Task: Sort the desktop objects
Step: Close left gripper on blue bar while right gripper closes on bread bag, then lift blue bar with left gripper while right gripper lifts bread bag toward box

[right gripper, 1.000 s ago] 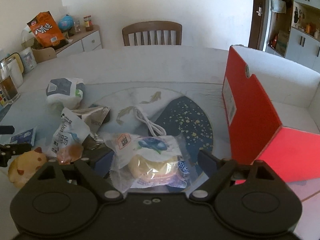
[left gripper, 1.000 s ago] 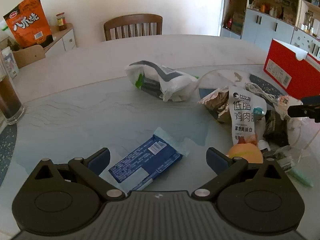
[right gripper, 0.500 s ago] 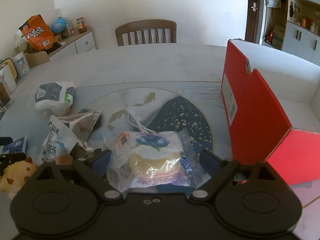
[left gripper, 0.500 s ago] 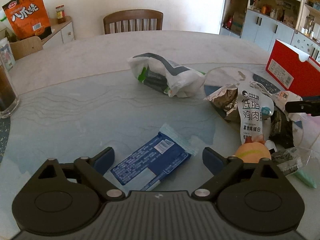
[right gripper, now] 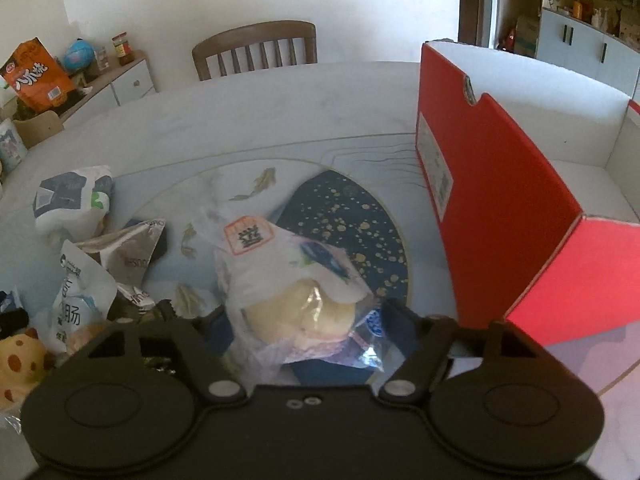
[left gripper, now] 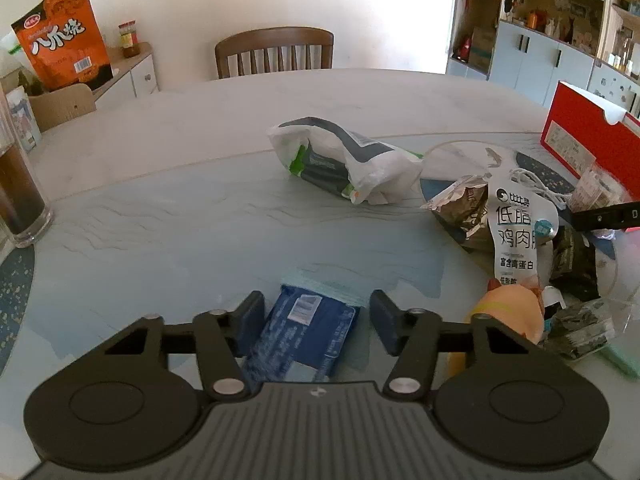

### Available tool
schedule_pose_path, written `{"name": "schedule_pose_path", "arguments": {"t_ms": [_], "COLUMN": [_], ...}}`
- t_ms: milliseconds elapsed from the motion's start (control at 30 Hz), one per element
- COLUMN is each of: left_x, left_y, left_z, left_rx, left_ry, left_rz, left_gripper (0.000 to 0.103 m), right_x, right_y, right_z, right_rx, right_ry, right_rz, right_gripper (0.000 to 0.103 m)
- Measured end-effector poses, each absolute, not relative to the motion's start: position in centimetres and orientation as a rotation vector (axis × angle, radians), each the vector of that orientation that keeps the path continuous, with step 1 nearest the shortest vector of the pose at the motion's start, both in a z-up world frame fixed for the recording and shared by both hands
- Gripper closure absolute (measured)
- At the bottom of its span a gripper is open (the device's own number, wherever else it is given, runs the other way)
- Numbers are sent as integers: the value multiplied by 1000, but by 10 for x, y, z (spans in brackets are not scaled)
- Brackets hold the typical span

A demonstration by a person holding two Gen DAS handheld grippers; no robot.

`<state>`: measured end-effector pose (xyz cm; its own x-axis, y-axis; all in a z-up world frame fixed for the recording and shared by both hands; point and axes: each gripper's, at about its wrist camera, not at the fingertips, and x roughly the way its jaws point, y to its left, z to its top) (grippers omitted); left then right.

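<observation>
A blue snack packet lies flat on the table between the fingers of my left gripper. Its jaws are closing on the packet, and a thin gap still shows at the right pad. In the right wrist view a clear bag with a round bun stands tilted between the fingers of my right gripper. Those jaws are closing too and squeeze the bag's sides. The open red box stands just right of that gripper and shows at the far right in the left wrist view.
A white and grey bag, a foil wrapper, a white sausage pouch, a white cable and an orange plush toy crowd the middle. A glass of dark drink stands far left. A wooden chair is behind the table.
Both grippers' jaws have narrowed. The blue packet turned from slanted to nearly straight between the left fingers. The bun bag was pinched narrower and its label end rose.
</observation>
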<state>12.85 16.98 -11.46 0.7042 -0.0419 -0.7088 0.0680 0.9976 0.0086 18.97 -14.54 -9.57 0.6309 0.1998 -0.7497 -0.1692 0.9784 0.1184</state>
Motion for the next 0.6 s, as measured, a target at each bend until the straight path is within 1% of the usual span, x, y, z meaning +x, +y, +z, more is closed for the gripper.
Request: {"name": "schedule_pose_path", "arguments": {"t_ms": [33, 67, 233, 300, 433, 467, 600], "left_x": [128, 128, 130, 130, 130, 130, 130], "left_y": [169, 168, 169, 169, 170, 170, 172], "left_z": [-115, -114, -114, -114, -113, -113, -110], "left_rx": [47, 49, 45, 44, 35, 30, 19], "left_ry": [784, 784, 785, 787, 791, 793, 796], "left_rz": [-54, -57, -64, -63, -61, -59, -61], "left_gripper": [56, 56, 57, 58, 58, 58, 58], "right_x": [189, 189, 188, 189, 188, 187, 188], "right_y": [-145, -144, -140, -140, -138, -138, -137], "right_z": [-95, -94, -90, -87, -81, -80, -71], "right_rx": [32, 24, -5, -3, -30, -32, -44], "right_ry": [858, 855, 865, 865, 858, 856, 851], "right_rz": [206, 202, 177, 175, 163, 161, 158], "right_gripper": [31, 34, 38, 43, 47, 50, 52]}}
